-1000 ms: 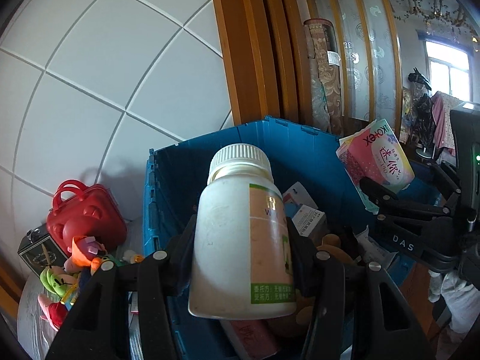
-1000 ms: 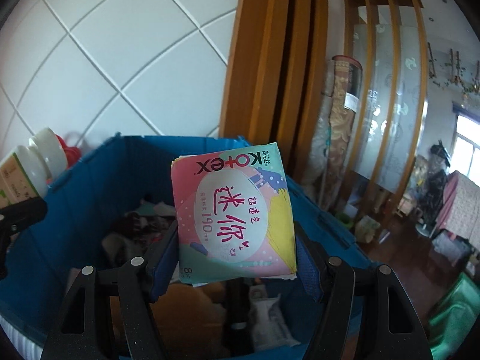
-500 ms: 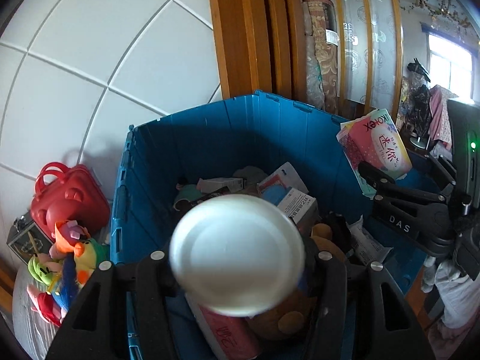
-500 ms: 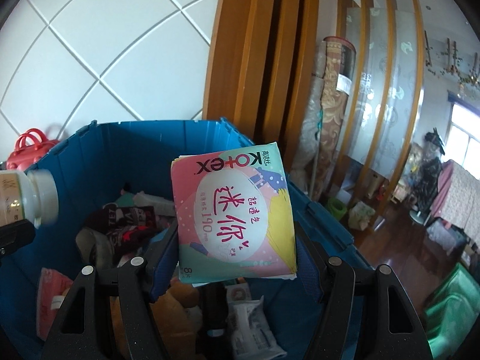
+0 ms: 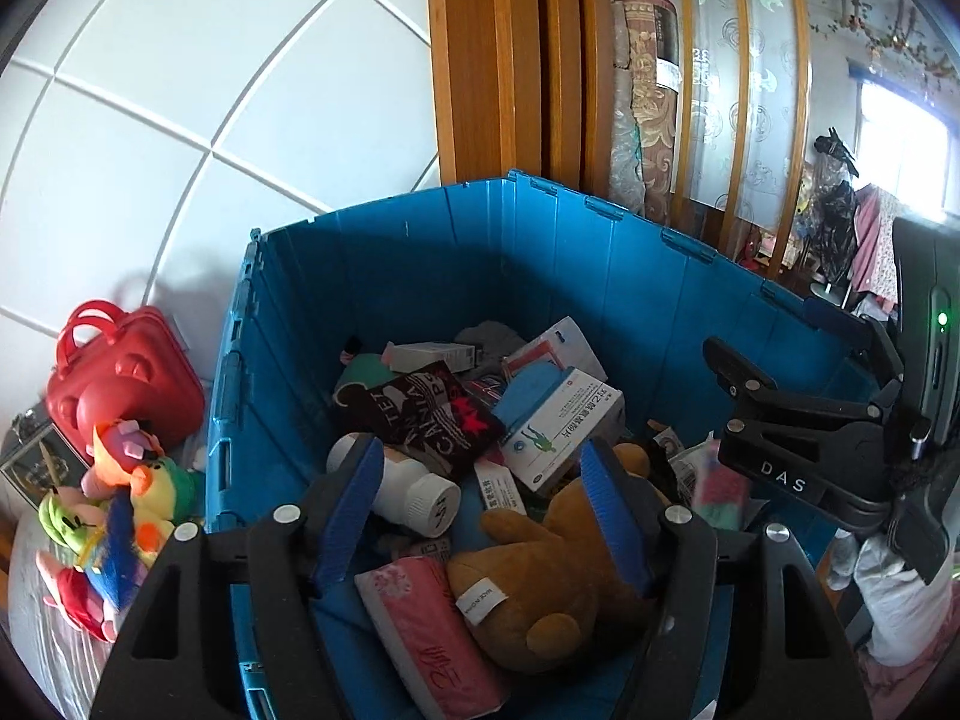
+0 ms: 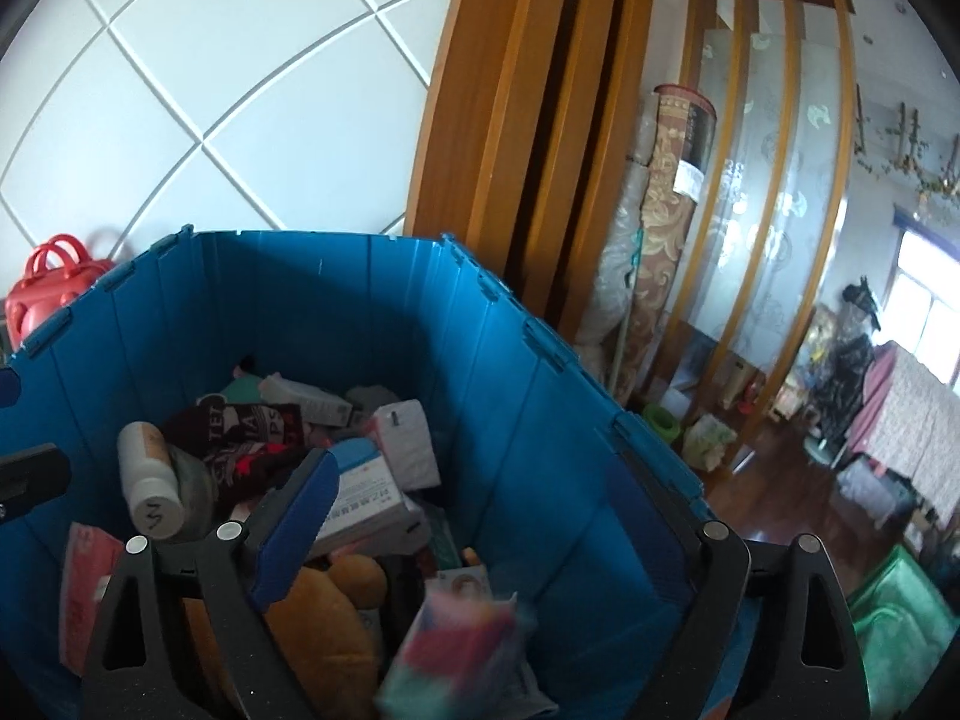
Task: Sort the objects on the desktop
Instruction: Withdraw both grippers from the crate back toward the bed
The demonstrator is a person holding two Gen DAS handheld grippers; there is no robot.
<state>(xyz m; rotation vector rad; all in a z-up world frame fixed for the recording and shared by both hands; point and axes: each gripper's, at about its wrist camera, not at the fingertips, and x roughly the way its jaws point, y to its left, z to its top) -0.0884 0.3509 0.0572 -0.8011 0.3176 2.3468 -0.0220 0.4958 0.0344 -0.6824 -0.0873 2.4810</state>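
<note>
Over the blue crate (image 5: 540, 252) my left gripper (image 5: 480, 450) has its jaws opening and nothing between the blue pads. The white bottle (image 5: 414, 492) lies on its side in the crate just beyond the left pad, cap toward me; the right wrist view shows the bottle (image 6: 150, 480) too. My right gripper (image 6: 480, 480) also hangs above the crate (image 6: 360, 300), jaws opening wide and holding nothing. The pink packet (image 6: 462, 642) is a blur below them, falling among the crate's contents, and appears blurred in the left wrist view as the packet (image 5: 720, 486).
The crate holds a brown teddy (image 5: 558, 570), a medicine box (image 5: 564, 426), a pink tissue pack (image 5: 432, 618) and a black cloth (image 5: 426, 420). Left of it sit a red toy case (image 5: 120, 372) and plush toys (image 5: 120, 498). A rolled carpet (image 6: 666, 180) leans behind.
Both grippers have opened. The white bottle tipped forward out of the left gripper and dropped into the crate. The pink packet has left the right gripper and is falling.
</note>
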